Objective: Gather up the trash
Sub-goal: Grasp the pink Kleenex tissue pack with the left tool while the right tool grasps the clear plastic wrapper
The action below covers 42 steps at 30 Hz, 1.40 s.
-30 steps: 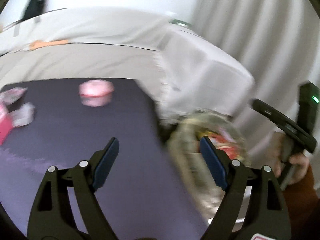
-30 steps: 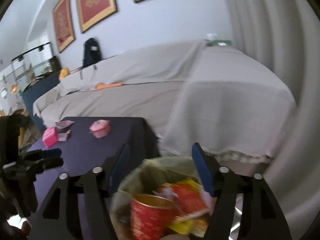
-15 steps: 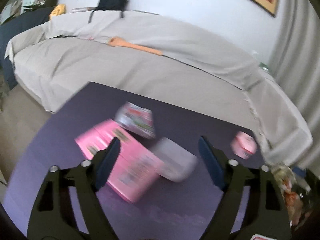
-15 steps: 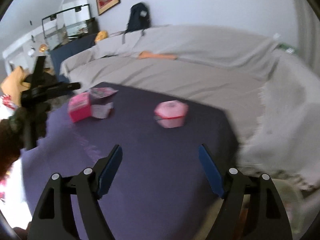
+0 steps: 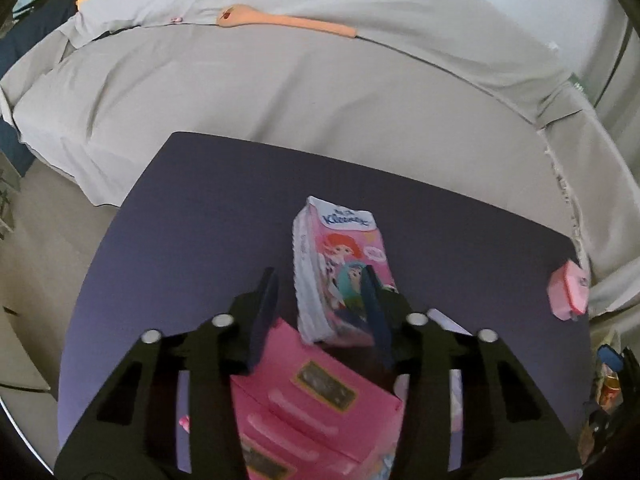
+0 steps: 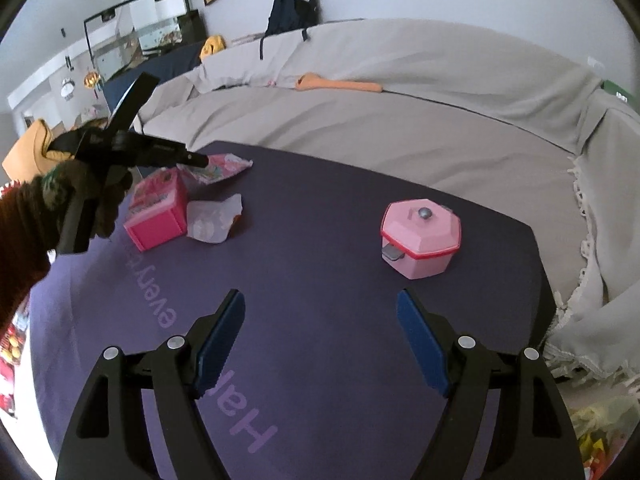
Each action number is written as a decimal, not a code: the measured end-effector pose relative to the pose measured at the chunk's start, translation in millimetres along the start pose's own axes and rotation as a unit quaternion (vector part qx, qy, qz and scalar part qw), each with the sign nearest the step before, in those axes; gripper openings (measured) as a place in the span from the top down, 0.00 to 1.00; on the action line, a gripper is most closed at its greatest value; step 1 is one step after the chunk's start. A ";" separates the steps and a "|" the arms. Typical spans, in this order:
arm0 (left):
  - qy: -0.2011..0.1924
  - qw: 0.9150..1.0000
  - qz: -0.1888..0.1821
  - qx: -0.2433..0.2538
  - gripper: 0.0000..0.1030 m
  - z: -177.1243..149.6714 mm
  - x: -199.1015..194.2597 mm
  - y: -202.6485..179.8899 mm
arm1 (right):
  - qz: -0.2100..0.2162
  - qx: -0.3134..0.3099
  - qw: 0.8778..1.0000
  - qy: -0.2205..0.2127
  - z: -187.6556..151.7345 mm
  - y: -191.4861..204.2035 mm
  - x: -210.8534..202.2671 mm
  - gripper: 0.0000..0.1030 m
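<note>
Left wrist cam: left gripper [image 5: 320, 304] half open, straddling a Kleenex tissue pack [image 5: 340, 264] on the purple table [image 5: 200, 220], not clamped. Pink box [image 5: 316, 408] underneath.

Right wrist cam: right gripper [image 6: 320, 340] wide open, empty, above "Hal…" lettering [image 6: 250, 428]. Lidded pink toy pot [image 6: 420, 236] nearby, crumpled wrapper [image 6: 214, 220] farther left.

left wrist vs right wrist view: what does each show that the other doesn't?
Left wrist only: the Kleenex print on the tissue pack, and the left gripper straddling it, not yet closed.
Right wrist only: the backpack, the mat lettering, the open right gripper holding nothing.
Both: the purple mat, pink box, pink pot, covered sofa.
</note>
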State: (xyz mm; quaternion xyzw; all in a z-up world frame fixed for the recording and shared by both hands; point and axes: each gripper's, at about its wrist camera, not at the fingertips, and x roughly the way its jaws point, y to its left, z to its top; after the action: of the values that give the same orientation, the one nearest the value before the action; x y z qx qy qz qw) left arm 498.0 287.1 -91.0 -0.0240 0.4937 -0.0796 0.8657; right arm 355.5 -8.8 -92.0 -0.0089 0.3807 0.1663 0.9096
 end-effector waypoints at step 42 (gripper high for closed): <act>-0.142 0.981 -0.096 -0.095 0.83 -168.6 -157.9 11.5 | 0.087 -0.047 0.994 0.038 59.5 66.8 47.7 0.96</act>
State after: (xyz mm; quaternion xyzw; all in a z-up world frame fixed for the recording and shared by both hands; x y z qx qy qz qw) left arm 275.7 330.2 -44.3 -0.1649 0.3665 -0.1106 0.9090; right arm 407.1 76.9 -75.6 -0.0253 0.4057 0.2619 0.8753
